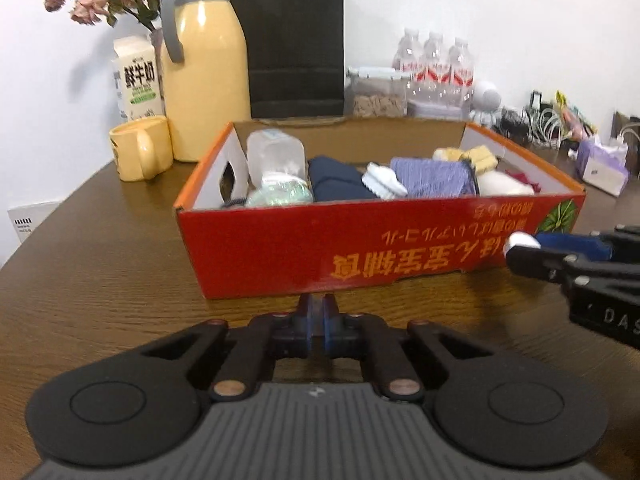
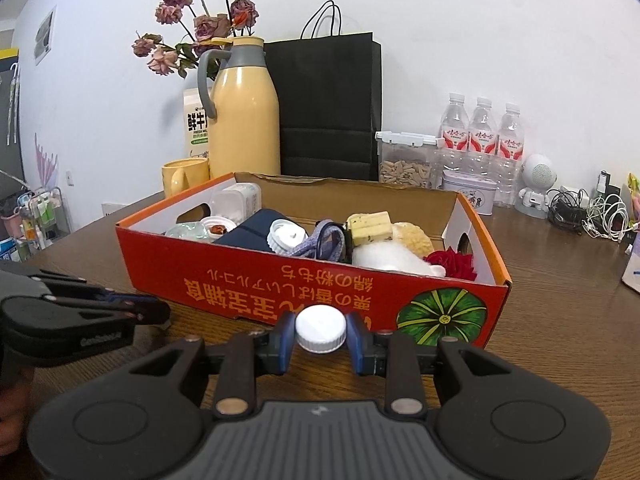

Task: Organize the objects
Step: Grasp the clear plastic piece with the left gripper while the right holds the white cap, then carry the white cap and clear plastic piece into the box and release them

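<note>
A red cardboard box (image 1: 280, 248) (image 2: 240, 276) stands on the brown table, holding a clear plastic container (image 1: 274, 156), a navy cloth (image 1: 336, 180), a purple cloth (image 1: 432, 176), a white cap (image 2: 286, 236), sponges (image 2: 370, 226) and a red flower (image 2: 452, 264). My right gripper (image 2: 320, 330) is shut on a white bottle cap (image 2: 320, 328) just in front of the box; it shows at the right of the left wrist view (image 1: 524, 246). My left gripper (image 1: 318, 316) is shut and empty, close before the box's front wall; it shows at the left of the right wrist view (image 2: 156, 312).
Behind the box stand a yellow thermos jug (image 2: 244, 116), a yellow mug (image 1: 140, 148), a milk carton (image 1: 136, 80), a black paper bag (image 2: 328, 104), a seed container (image 2: 404, 160), three water bottles (image 2: 480, 136) and a tin (image 2: 468, 196). Cables (image 2: 588, 212) lie at the far right.
</note>
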Tool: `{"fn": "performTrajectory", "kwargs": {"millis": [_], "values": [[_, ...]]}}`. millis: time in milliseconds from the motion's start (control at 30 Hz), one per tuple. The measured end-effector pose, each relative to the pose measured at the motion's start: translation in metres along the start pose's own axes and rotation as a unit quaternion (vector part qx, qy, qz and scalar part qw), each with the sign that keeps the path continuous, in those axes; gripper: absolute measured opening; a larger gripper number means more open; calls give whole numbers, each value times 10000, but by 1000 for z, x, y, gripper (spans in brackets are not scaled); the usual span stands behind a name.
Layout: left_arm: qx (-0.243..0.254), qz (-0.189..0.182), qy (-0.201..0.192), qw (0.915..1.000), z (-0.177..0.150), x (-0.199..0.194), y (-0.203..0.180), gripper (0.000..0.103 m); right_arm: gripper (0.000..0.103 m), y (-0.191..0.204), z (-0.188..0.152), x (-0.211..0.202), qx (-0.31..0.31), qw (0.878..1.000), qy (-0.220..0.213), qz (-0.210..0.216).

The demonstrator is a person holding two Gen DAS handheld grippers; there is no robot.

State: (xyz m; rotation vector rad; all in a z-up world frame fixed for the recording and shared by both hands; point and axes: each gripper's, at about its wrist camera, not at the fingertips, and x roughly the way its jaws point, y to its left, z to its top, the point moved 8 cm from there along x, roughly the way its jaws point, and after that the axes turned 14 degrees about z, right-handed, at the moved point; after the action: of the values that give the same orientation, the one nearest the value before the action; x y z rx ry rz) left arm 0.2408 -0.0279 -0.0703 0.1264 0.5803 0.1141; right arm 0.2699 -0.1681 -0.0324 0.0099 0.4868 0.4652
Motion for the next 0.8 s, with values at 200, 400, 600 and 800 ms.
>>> {"fn": "performTrajectory", "kwargs": {"millis": [200,400,600,800], "values": [[-88,-59,-120,9999,4,-4,2,5,27,1,-1,0,-19,10000,12,5],[-153,-110,-268,9995,6,-11,2,5,27,3,1,-1,-47,10000,-55,46],[-252,-178,-566,9979,16,-27,1,5,27,5,8,-8,-82,9996,-243,86],[-338,-375,-882,9948,48,-43,-7,5,27,7,32,-18,-241,9984,-517,35]]}}
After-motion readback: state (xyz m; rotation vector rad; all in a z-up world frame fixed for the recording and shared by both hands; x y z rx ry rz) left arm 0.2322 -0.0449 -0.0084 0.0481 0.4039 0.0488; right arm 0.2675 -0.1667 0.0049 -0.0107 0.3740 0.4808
